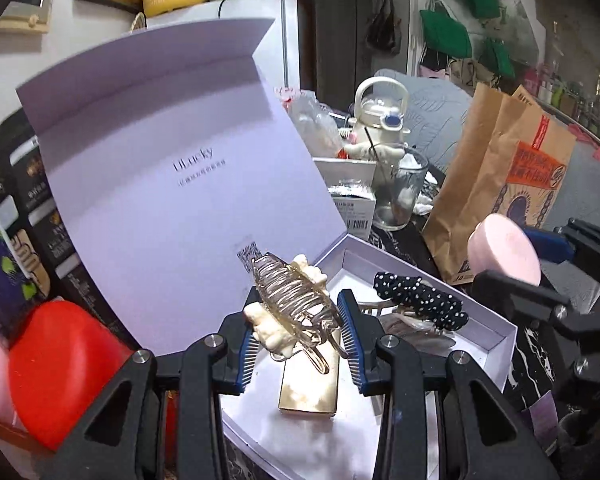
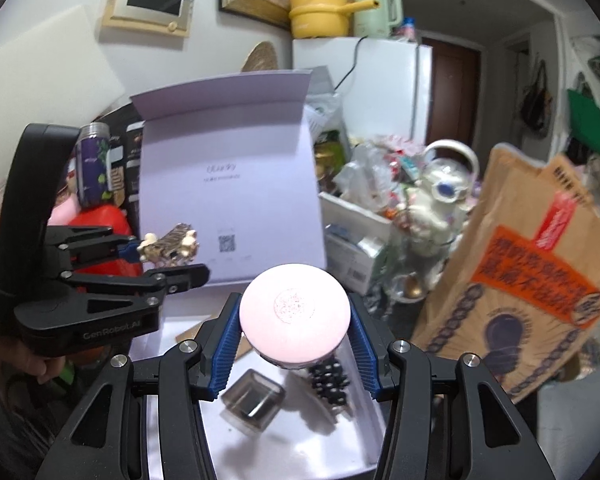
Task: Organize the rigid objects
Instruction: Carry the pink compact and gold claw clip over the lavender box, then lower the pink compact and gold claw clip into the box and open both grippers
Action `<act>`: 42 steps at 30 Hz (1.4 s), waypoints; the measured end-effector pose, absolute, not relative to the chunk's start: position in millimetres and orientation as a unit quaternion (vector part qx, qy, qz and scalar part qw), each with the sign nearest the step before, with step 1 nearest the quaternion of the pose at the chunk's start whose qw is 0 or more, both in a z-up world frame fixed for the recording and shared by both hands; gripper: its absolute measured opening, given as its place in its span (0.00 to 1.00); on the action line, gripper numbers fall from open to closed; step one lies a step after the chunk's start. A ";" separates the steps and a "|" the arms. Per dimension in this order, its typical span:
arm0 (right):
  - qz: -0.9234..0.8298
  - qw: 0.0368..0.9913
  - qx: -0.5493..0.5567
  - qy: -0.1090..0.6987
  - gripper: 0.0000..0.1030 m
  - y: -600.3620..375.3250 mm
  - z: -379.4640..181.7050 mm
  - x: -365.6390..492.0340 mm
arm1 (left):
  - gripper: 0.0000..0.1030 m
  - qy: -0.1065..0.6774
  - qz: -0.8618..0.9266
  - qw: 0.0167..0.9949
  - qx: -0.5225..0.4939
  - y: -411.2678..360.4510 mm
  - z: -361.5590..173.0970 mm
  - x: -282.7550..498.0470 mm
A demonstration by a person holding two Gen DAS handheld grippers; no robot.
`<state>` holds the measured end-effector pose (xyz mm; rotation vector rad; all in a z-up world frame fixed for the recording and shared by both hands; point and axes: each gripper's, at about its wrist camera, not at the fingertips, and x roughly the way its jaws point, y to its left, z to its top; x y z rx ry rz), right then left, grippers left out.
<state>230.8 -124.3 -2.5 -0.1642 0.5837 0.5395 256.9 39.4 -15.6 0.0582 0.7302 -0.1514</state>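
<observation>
- Already in the white box (image 1: 496,344): polka-dot bow (image 1: 420,300), gold case (image 1: 310,392), seemingly more.
- My left gripper (image 1: 298,336) clamps a hair claw (image 1: 288,304); my right gripper (image 2: 294,344) pinches a pink compact (image 2: 294,316). Both await boxing.

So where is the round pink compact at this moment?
The round pink compact is clamped in the right gripper, above the open white box, left of the brown paper bag.
</observation>
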 end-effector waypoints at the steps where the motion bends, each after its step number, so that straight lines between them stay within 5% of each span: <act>1: 0.267 0.917 -0.076 0.288 0.49 -124.3 -5.3 232.7 | 0.35 0.360 -0.073 0.930 0.030 39.0 -18.1 258.4; 42: 0.235 0.901 -0.091 0.353 0.49 -112.2 -66.3 269.4 | 0.36 0.455 -0.085 0.885 0.042 24.7 -82.0 293.3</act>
